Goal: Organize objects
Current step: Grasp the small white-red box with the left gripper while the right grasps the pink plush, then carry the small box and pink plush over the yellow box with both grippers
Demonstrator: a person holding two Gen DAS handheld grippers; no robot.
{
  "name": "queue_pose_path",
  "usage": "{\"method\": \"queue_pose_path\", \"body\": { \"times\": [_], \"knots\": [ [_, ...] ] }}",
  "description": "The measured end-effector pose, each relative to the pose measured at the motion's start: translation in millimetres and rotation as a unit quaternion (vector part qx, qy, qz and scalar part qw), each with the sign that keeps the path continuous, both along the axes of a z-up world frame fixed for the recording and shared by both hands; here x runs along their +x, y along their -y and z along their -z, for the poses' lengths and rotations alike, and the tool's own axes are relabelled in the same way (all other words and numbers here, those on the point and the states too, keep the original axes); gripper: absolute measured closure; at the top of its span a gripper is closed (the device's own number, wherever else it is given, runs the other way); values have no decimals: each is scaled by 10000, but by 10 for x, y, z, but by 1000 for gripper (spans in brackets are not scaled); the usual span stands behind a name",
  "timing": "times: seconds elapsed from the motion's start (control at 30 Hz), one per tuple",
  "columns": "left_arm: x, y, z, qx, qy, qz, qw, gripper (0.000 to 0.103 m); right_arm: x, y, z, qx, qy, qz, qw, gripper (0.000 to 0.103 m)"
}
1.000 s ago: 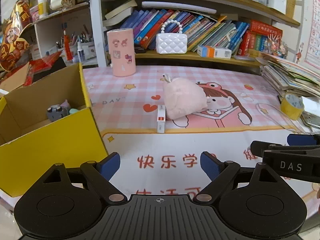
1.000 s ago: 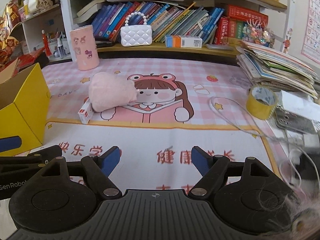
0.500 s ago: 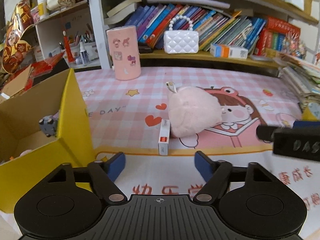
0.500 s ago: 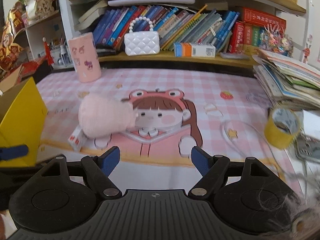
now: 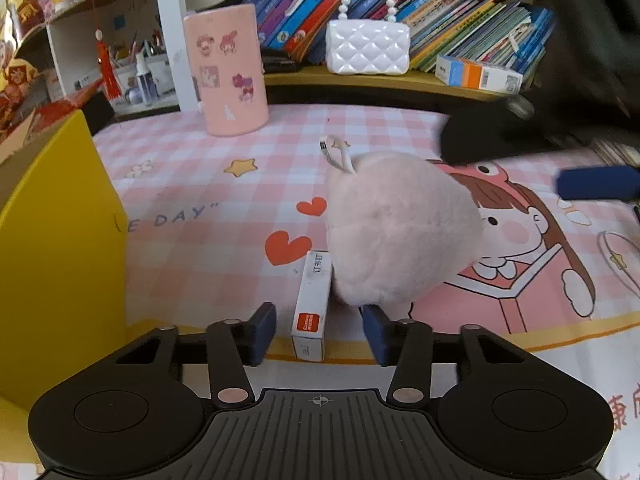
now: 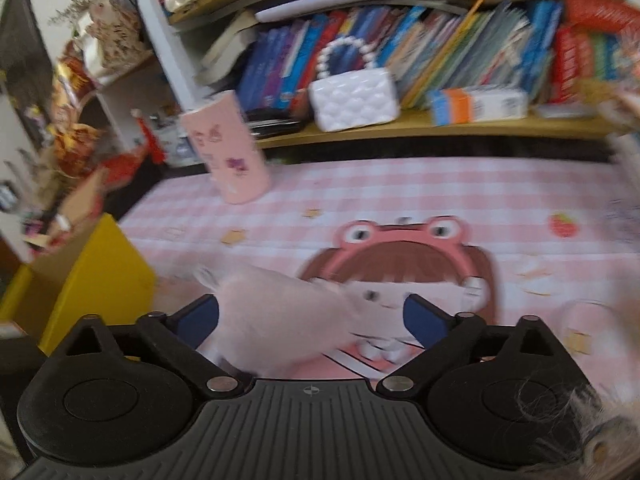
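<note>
The left gripper (image 5: 318,334) has just been closing its jaws around the near end of the small white staple box (image 5: 312,306), pads not yet touching it; it should centre on the box, clear of the pink plush toy (image 5: 396,232) touching its right side. The right gripper (image 6: 312,318), jaws just opened wide, straddles that plush (image 6: 280,320) without pressing it. The yellow cardboard box (image 5: 60,240) stands at the mat's left edge.

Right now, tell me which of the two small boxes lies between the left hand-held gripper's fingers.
The slim white box with the red label, lying on the mat against the pink plush. The blue-and-orange box sits far back on the shelf.
</note>
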State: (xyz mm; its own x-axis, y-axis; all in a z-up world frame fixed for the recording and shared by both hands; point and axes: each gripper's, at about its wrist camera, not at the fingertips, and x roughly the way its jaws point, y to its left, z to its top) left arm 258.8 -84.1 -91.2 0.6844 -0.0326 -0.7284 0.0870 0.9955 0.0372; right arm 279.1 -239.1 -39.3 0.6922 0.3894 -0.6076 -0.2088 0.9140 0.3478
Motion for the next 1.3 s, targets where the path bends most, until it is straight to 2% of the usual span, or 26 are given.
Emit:
{"method": "queue_pose_path", "body": {
  "times": [0.1, 0.17, 0.3, 0.37, 0.5, 0.6, 0.83, 1.13, 1.3],
  "knots": [
    [11, -14, 12, -88, 40, -33, 9999, 77, 201, -98, 79, 10, -186, -202, 9996, 3],
    [9, -16, 4, -70, 27, -77, 9999, 90, 326, -180, 159, -49, -379, -330, 9987, 2],
    [-41, -87, -20, -195, -38, -172, 9997, 90, 483, -313, 336, -97, -750, -590, 9954, 2],
    [-100, -123, -35, -205, -62, -223, 9995, 90, 501, -303, 386, -3, -761, -581, 9954, 3],
    [-245, -205, -86, -353, -109, -350, 9987, 90, 465, -267, 351, 7, -652, -652, 9957, 20],
    [-330, -250, -136, -413, -75, -381, 9984, 90, 393, -239, 270, 3, -552, -668, 9962, 28],
    [-635, -371, -337, -681, 75, -356, 9970, 90, 19, -162, -6, -81, -68, -339, 9994, 29],
    [-1134, -712, -524, -1066, 112, -536, 9928, 90, -664, -170, -161, -149, -89, 1, 9998, 29],
    [-1409, -975, -599, -1112, 119, -645, 9916, 90, -1054, -366, -210, -272, -94, -68, 9996, 28]
  ]
}}
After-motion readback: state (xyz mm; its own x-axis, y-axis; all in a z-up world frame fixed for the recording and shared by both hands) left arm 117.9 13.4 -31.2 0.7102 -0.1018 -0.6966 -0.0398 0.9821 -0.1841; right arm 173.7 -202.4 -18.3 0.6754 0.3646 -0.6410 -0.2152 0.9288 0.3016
